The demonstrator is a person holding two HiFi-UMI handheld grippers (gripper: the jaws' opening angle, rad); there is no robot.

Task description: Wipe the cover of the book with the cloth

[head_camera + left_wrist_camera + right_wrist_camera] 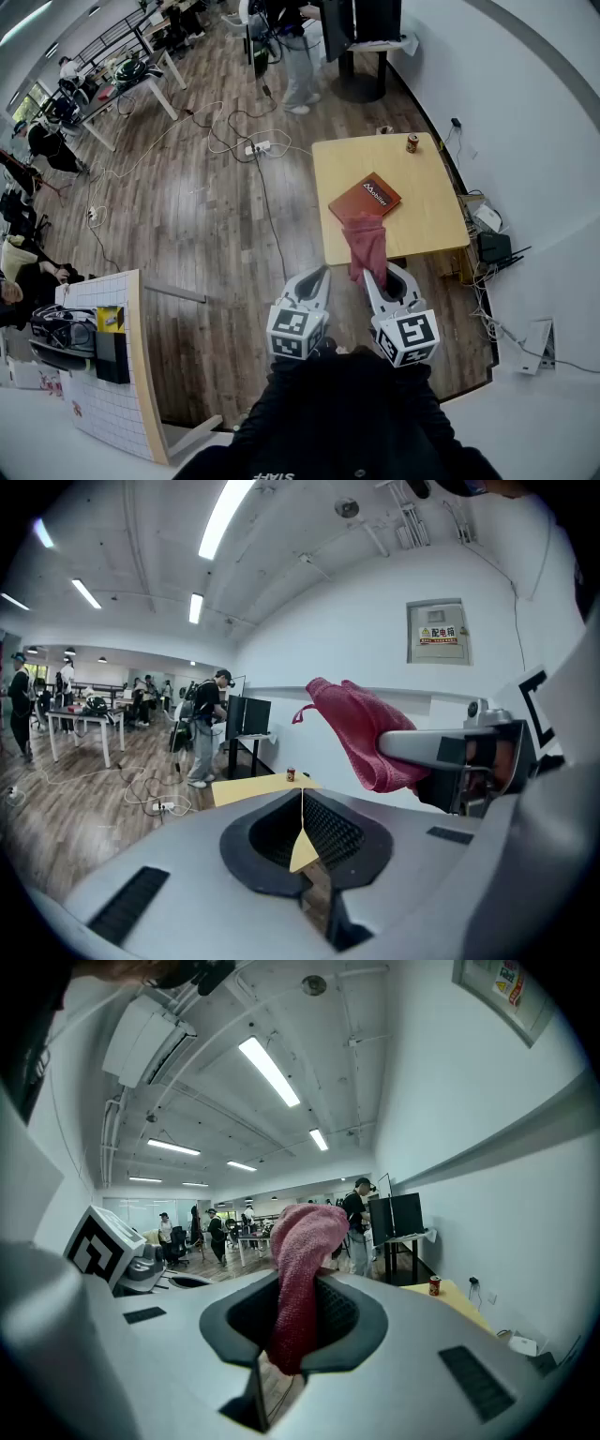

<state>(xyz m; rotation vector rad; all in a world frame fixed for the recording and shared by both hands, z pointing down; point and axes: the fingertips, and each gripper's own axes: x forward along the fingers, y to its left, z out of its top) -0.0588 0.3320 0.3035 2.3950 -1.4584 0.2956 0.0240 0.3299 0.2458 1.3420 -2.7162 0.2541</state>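
Pink-red terry cloth (298,1279) is pinched between the jaws of your right gripper (380,277). It stands up out of them in a rounded hump, and its free end droops over the front. Your left gripper (302,803) carries nothing: its jaws are pressed together, with only a thin slit and a small wedge of light between them. The two grippers sit side by side, close but apart.

The red-brown book (365,199) lies flat on the yellow wooden table (427,211). It is turned at an angle and sits near the table's front-left corner. From your head view the cloth overlaps the book's near corner. It probably hangs short of the book, but that view cannot settle it.

The tabletop to the right of the book and beyond it is bare as far as a small can (412,142) at the far edge. The table's right edge runs close to the white wall. Its left edge faces open plank floor, where cables and a power strip (255,147) trail well apart from the table. A person (298,66) stands further off, past the far edge.
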